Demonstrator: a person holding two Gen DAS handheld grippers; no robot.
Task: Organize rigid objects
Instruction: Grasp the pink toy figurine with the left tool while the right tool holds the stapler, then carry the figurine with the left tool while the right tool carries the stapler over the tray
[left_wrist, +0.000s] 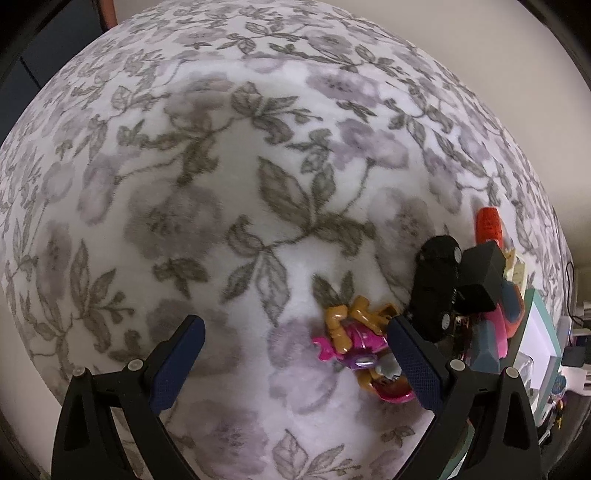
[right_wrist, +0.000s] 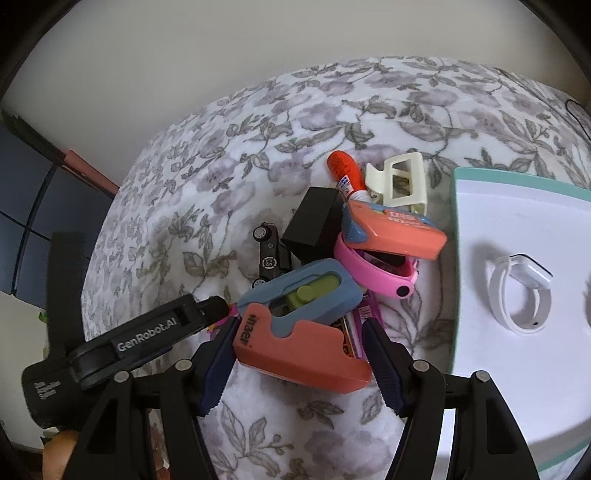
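1. Right gripper (right_wrist: 299, 354) is closed on the coral-and-blue cutter (right_wrist: 301, 332), the landmark here; both blue pads press its coral end, and its blue end points away from the camera over the floral blanket (right_wrist: 221, 184).
2. Under the cutter's right edge, a small purple-edged packet (right_wrist: 356, 328) pokes out; detail too small to tell.
3. Just past the cutter's far end: pink wristband (right_wrist: 373, 273), with a second coral-and-blue cutter (right_wrist: 391, 230) lying across its far side.
4. Left of the cutter's far end: black toy car (right_wrist: 267, 254) on its side, touching the black box (right_wrist: 314, 219) beyond it.
5. Farthest from the cutter: orange tube (right_wrist: 341, 170) and cream hair claw (right_wrist: 400, 182), side by side.
6. Right of the cutter: white tray with teal rim (right_wrist: 456, 258), holding a white wristband (right_wrist: 521, 291).
7. Left of the cutter: the left gripper (right_wrist: 214, 308), its fingertips close to the cutter's left edge.
8. Left wrist view: left gripper (left_wrist: 295, 354) stands wide, nothing between its pads. A pink-and-tan toy figure (left_wrist: 354, 339) lies on the blanket (left_wrist: 184, 184) against the inner side of its right finger. Black toy car (left_wrist: 436, 288) and black box (left_wrist: 480, 277) crowd just beyond that finger.
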